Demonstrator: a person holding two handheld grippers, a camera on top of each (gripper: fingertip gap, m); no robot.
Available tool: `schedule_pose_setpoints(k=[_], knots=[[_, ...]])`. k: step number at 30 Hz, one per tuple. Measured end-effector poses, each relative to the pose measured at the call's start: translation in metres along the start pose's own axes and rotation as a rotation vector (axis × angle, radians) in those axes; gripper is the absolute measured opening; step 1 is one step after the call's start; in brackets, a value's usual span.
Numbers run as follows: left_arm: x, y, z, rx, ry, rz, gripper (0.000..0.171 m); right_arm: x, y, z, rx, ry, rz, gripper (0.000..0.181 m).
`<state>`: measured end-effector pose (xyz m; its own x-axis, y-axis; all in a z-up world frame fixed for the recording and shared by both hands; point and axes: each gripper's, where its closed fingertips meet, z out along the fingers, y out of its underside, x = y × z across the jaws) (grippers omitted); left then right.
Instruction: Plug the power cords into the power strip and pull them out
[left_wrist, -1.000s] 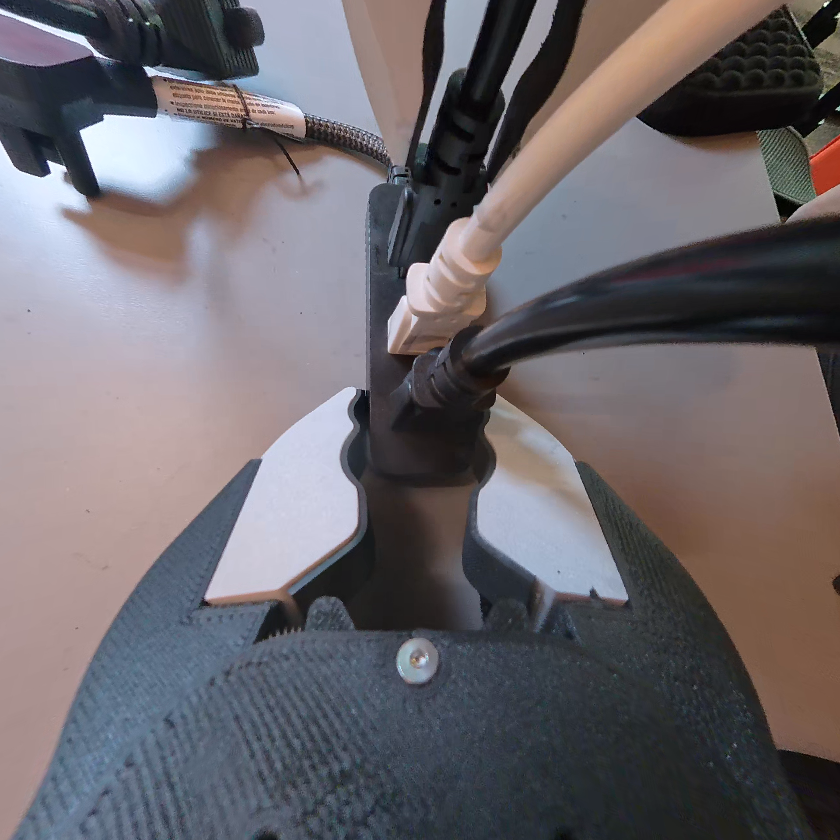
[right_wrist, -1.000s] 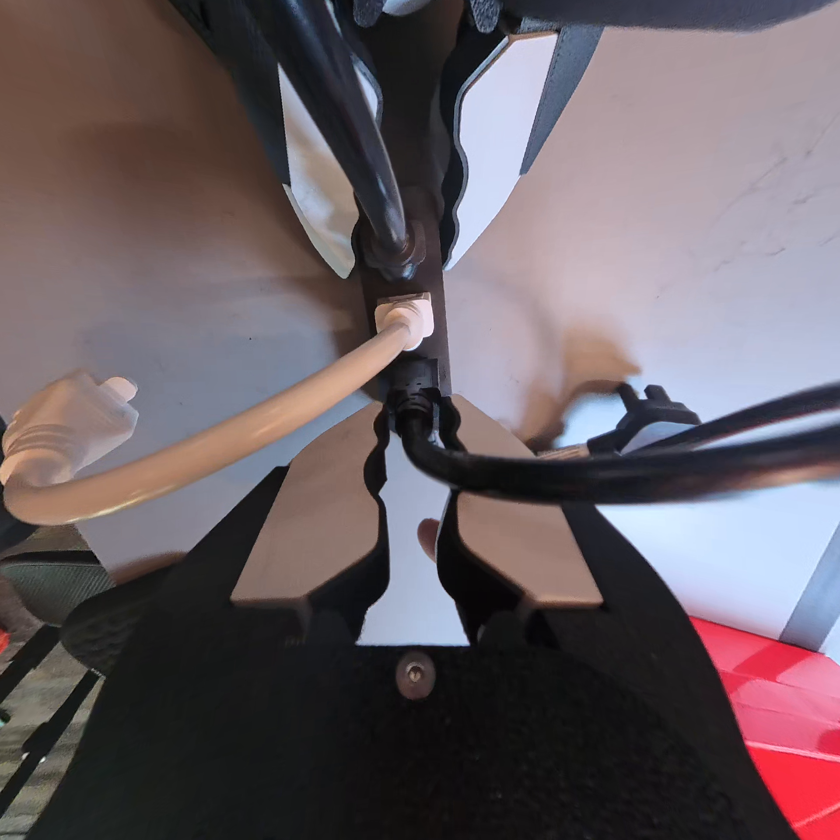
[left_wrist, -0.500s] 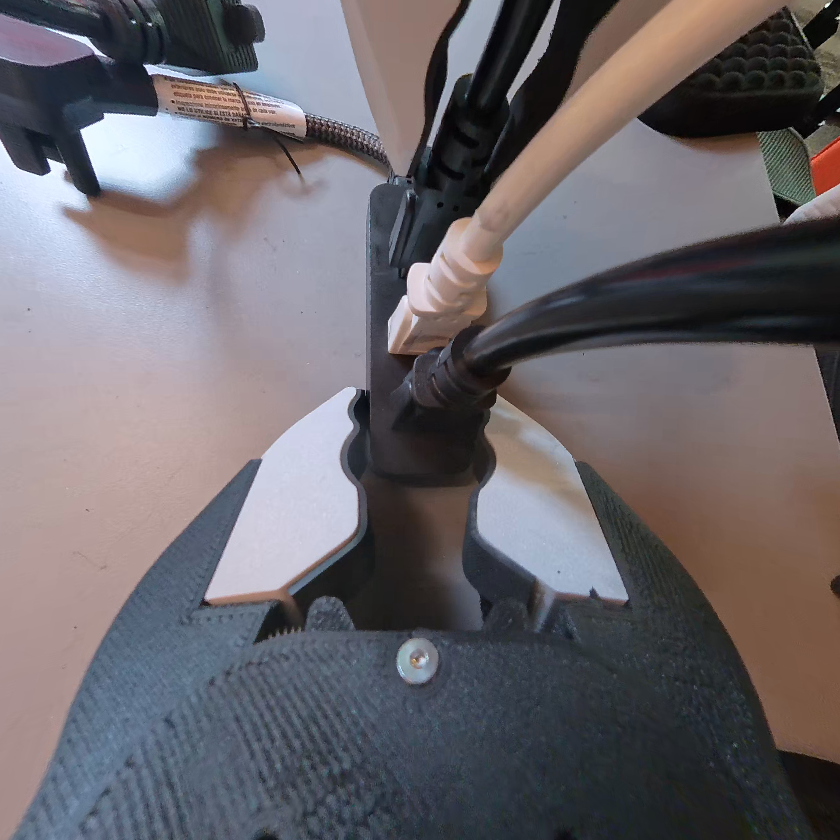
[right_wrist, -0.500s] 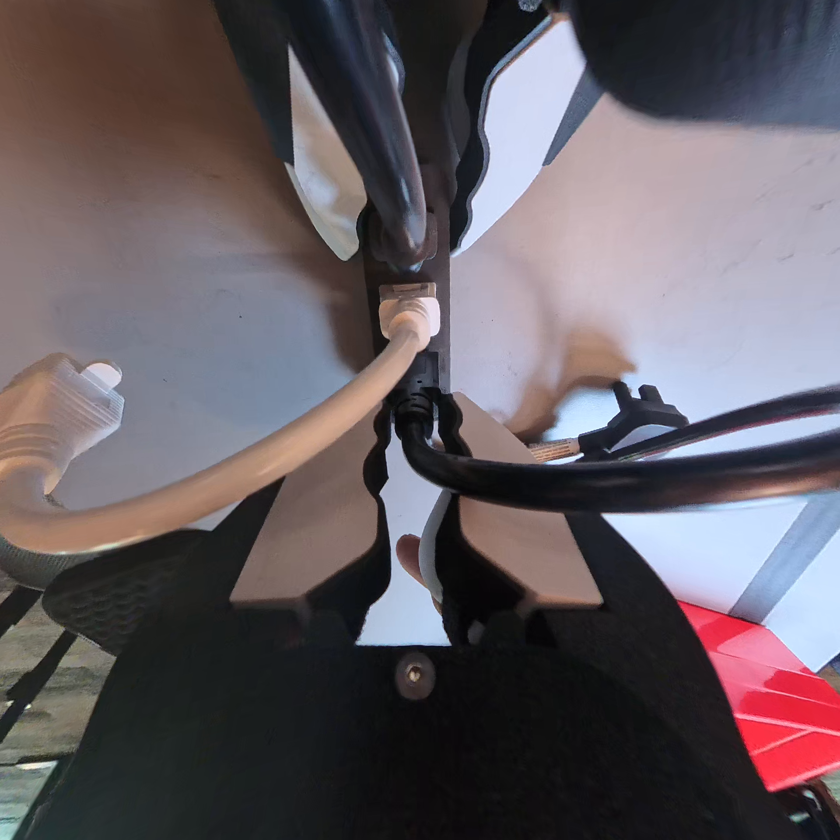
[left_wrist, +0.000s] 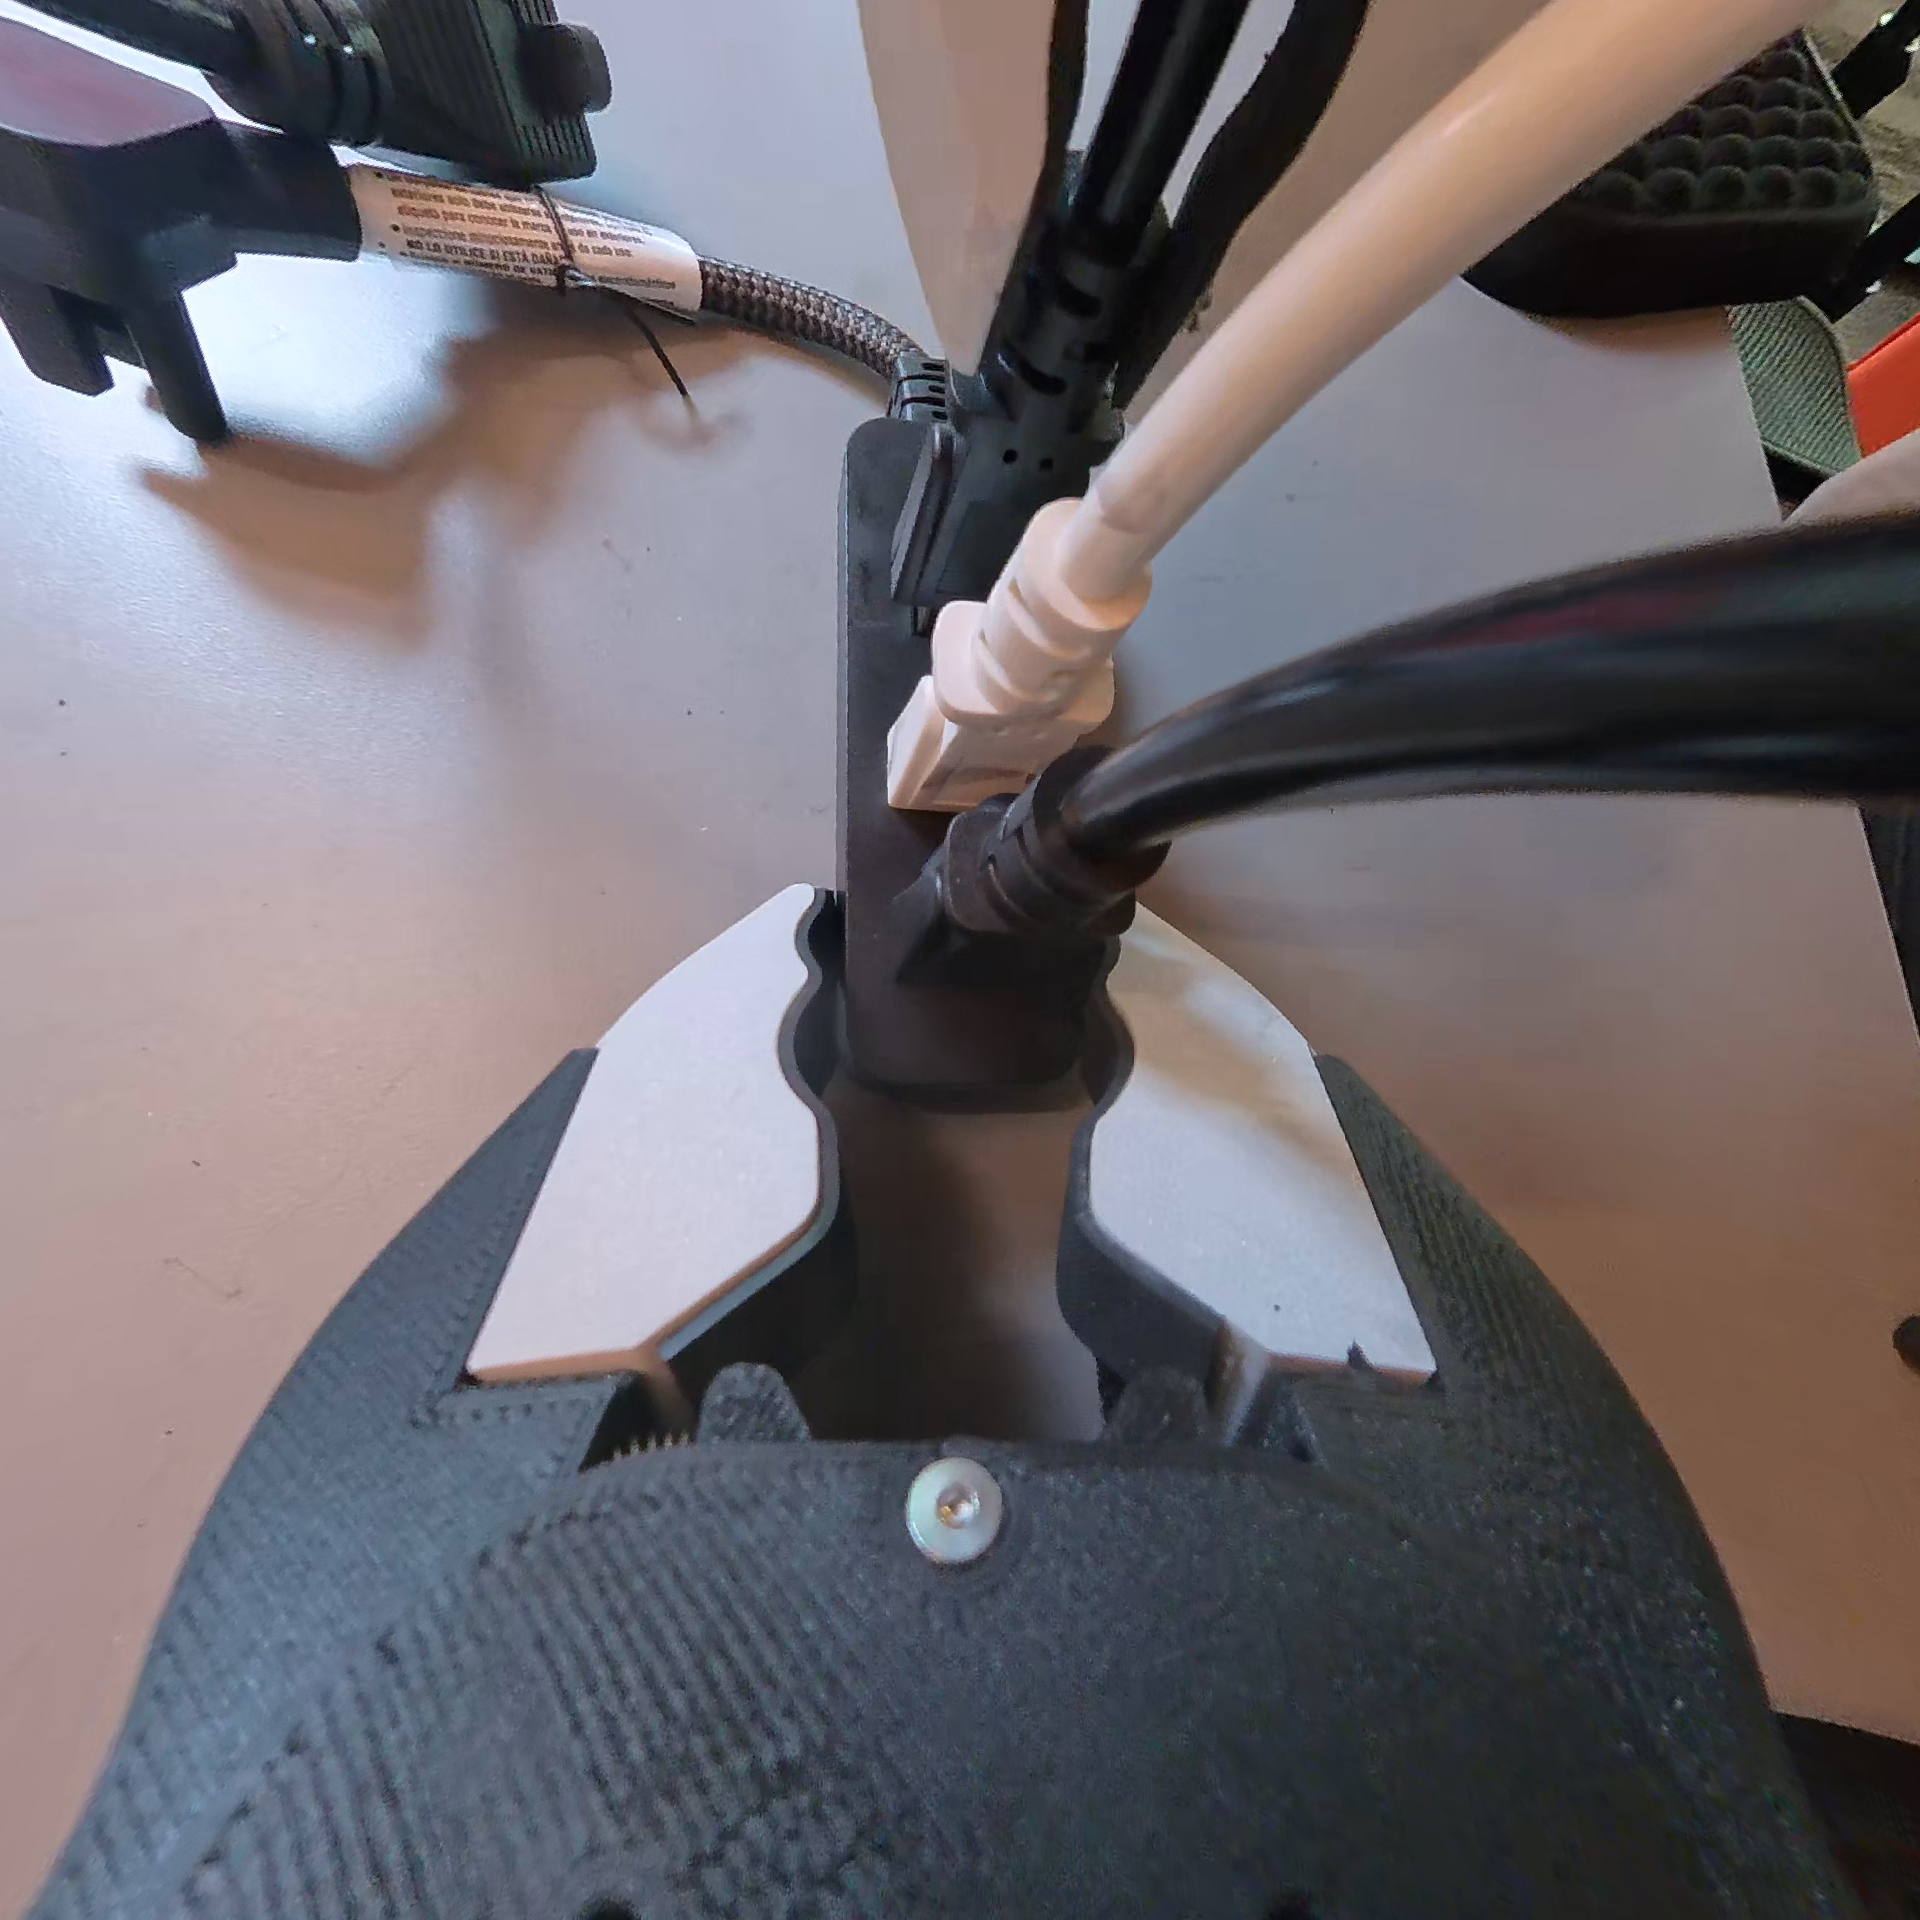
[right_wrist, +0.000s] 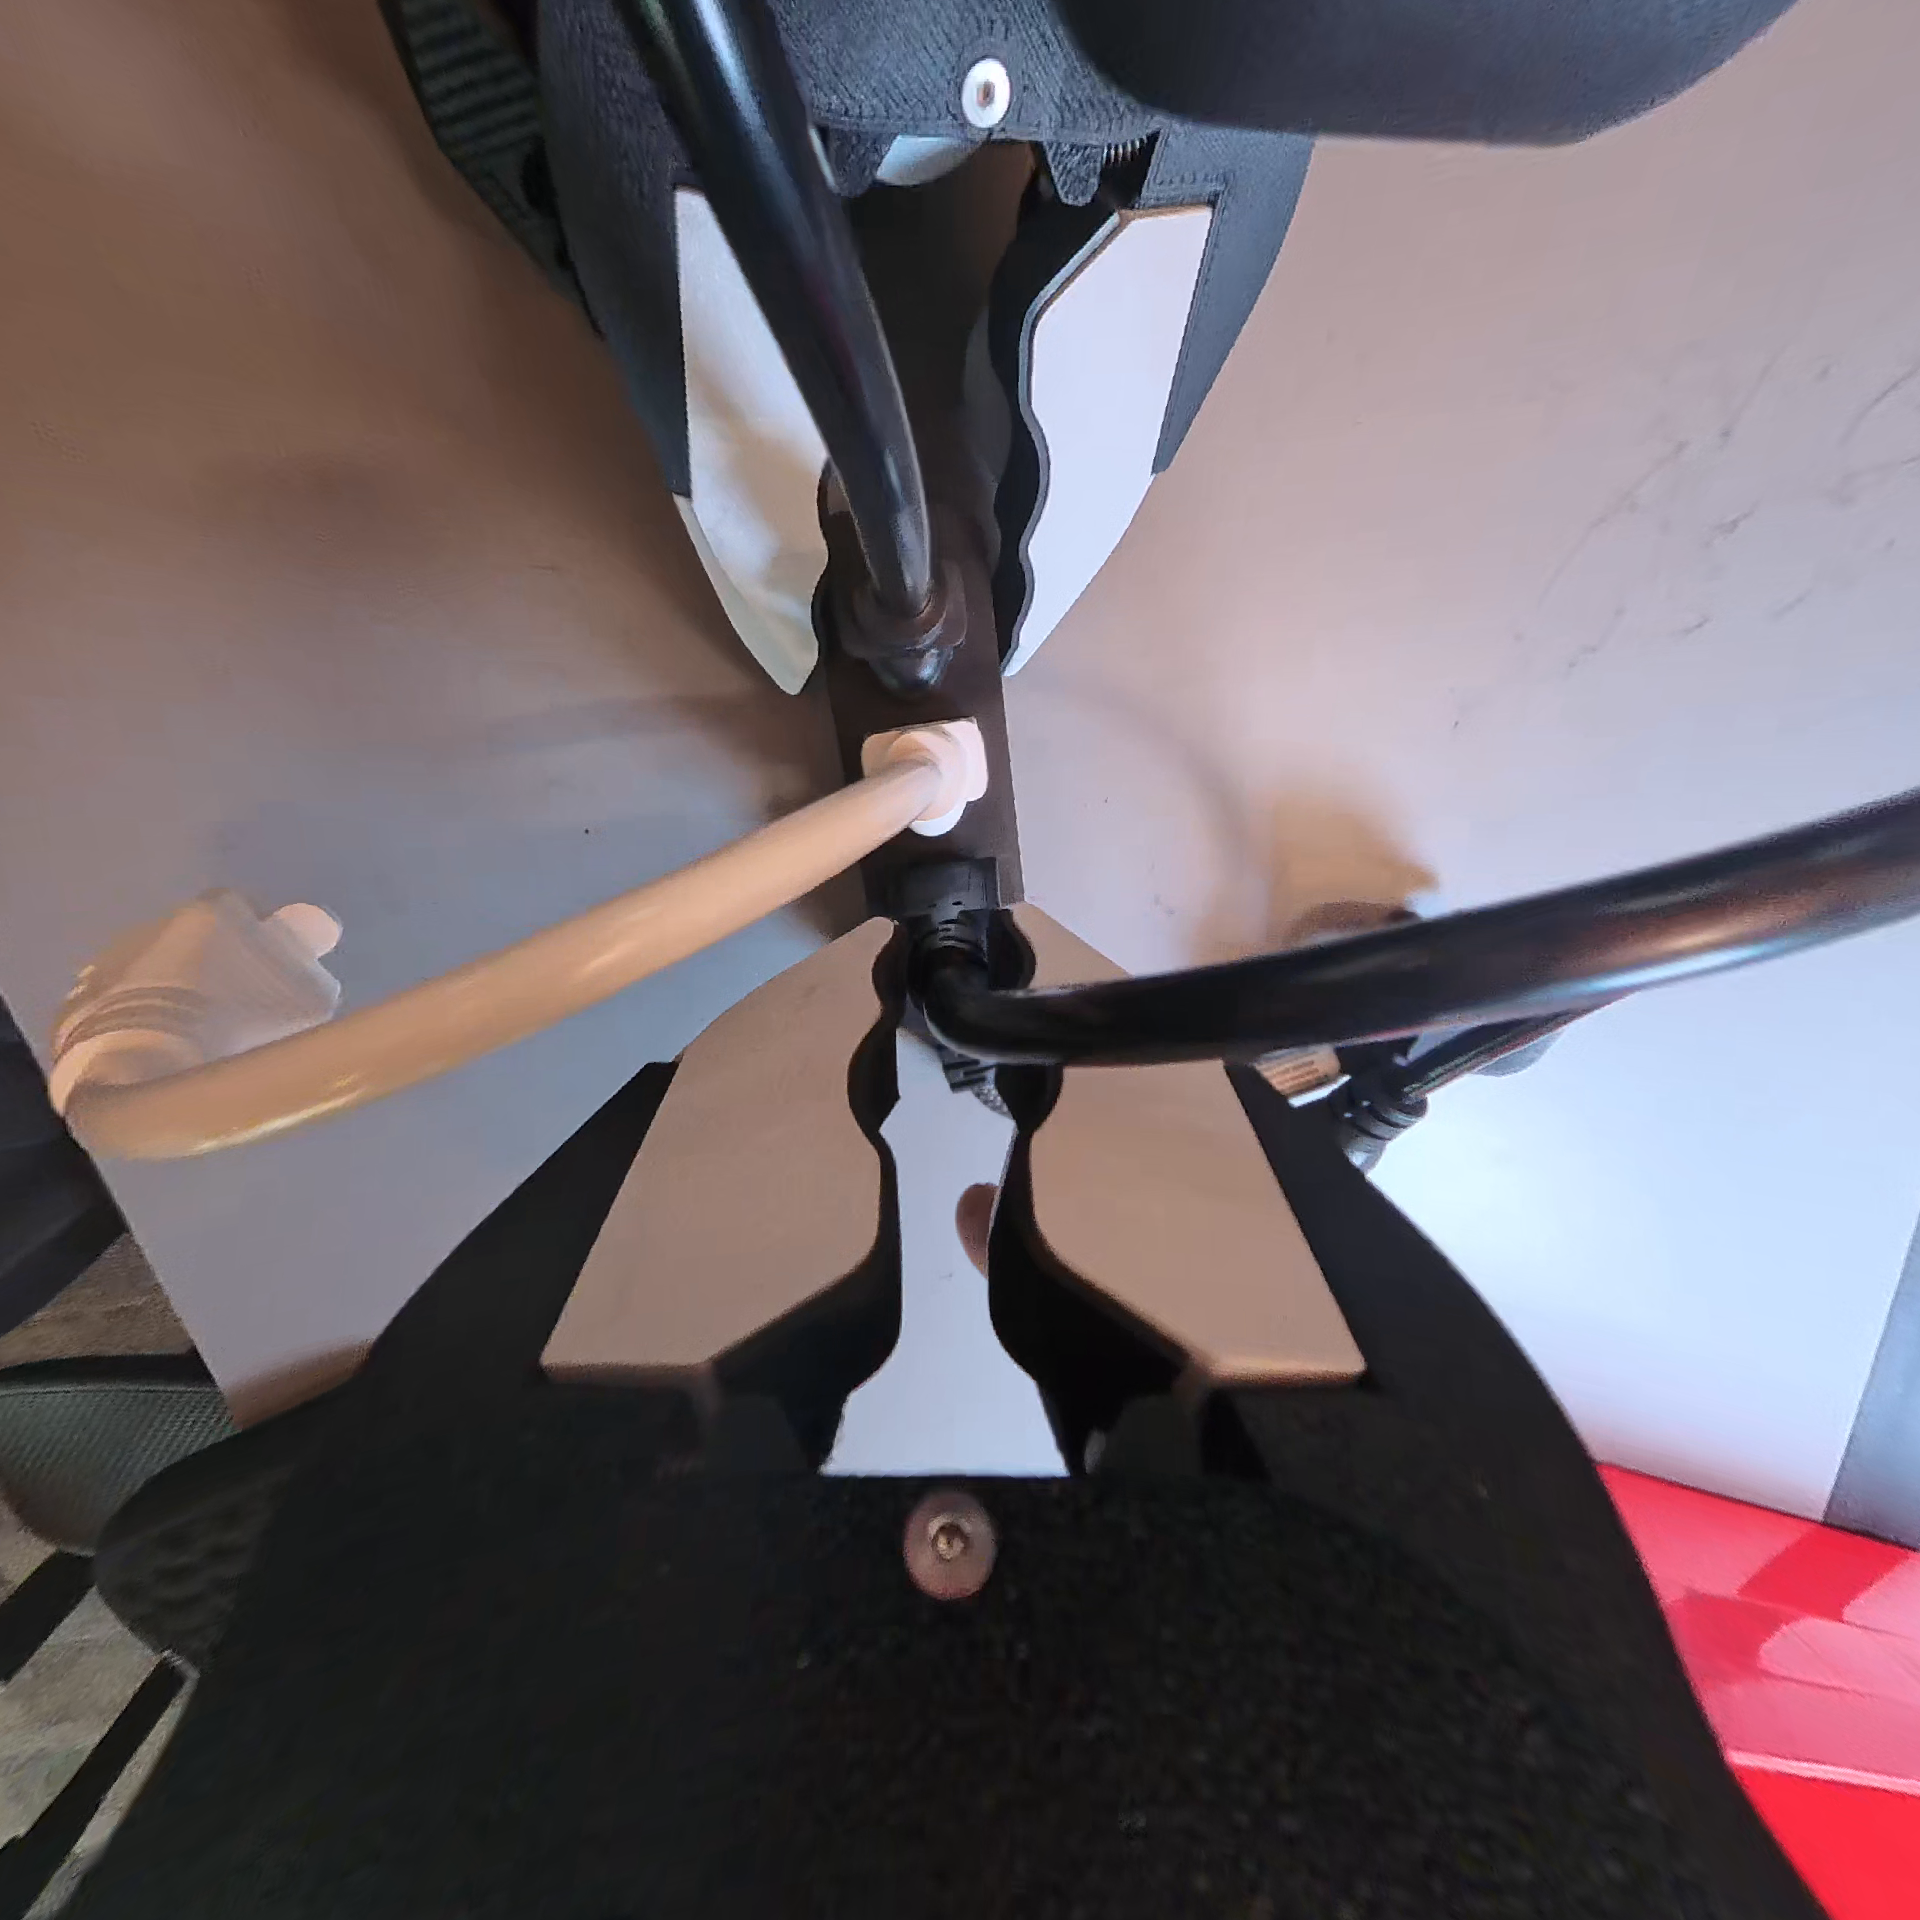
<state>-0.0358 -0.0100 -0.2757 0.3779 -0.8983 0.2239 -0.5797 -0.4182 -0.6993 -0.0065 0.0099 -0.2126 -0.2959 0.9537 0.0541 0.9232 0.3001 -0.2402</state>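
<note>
Lying flat on the table, the strip is a narrow matte-black bar whose long axis runs straight ahead from the left gripper toward the right gripper at its far end.

Left gripper: jaws clenched on the strip's near end, one finger on each long side; fingers faced with smooth pale plates edged in wavy black, on a coarse, ribbed black printed body.

Right gripper: jaws close about the black plug at the strip's opposite end, the wavy edges on both sides of it; whether they actually pinch it cannot be told.

Plugs, three in a row along the strip's top face, counted from the left jaws outward:
- thick plug, black, ridged collar, glossy round cord bending off to the right;
- white plug, blocky with ribbed strain relief, smooth cream cord curving away to a loose, blurred white connector;
- black plug, slim and rectangular, cord rising steeply, just between the right jaws.

Braided cord: woven dark sleeve, leaving the strip's far end to the left of the jaws, wrapped with a white label and ending in a black pronged plug resting on the table.

Table: smooth, matte, pale grey-brown.
</note>
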Motion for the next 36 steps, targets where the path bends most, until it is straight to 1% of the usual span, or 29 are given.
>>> schedule_pose_setpoints(k=[3, 10, 16, 17, 19, 21, 29, 34, 36], knots=[[0.0, 0.0, 0.0, -0.001, 0.0, 0.0, 0.046, 0.0, 0.002, 0.0, -0.047, -0.004, 0.004, 0.018], [0.0, 0.0, 0.0, -0.001, -0.001, -0.001, 0.046, 0.0, 0.004, 0.002, -0.144, -0.012, -0.055, 0.018], [0.0, 0.0, 0.0, 0.0, 0.001, -0.001, 0.046, 0.0, 0.006, 0.002, -0.141, 0.0, -0.043, 0.019], [0.0, 0.0, 0.0, -0.001, 0.001, -0.001, 0.046, -0.001, 0.009, 0.003, -0.159, 0.004, -0.05, 0.022], [0.0, 0.0, 0.0, -0.001, 0.001, -0.001, 0.046, -0.001, 0.006, 0.003, -0.135, 0.009, -0.049, 0.019], [0.0, 0.0, 0.0, -0.002, 0.001, -0.002, 0.046, -0.001, 0.008, 0.003, -0.143, 0.009, -0.05, 0.019], [0.0, 0.0, 0.0, -0.002, -0.001, 0.005, 0.046, -0.001, 0.005, 0.006, -0.209, -0.066, -0.079, 0.018], [0.0, 0.0, 0.0, 0.001, 0.001, 0.006, 0.046, -0.001, 0.011, 0.005, -0.179, -0.057, -0.057, 0.02], [0.0, 0.0, 0.0, -0.004, 0.0, 0.006, 0.046, 0.0, 0.008, 0.005, -0.2, -0.073, -0.055, 0.019]])
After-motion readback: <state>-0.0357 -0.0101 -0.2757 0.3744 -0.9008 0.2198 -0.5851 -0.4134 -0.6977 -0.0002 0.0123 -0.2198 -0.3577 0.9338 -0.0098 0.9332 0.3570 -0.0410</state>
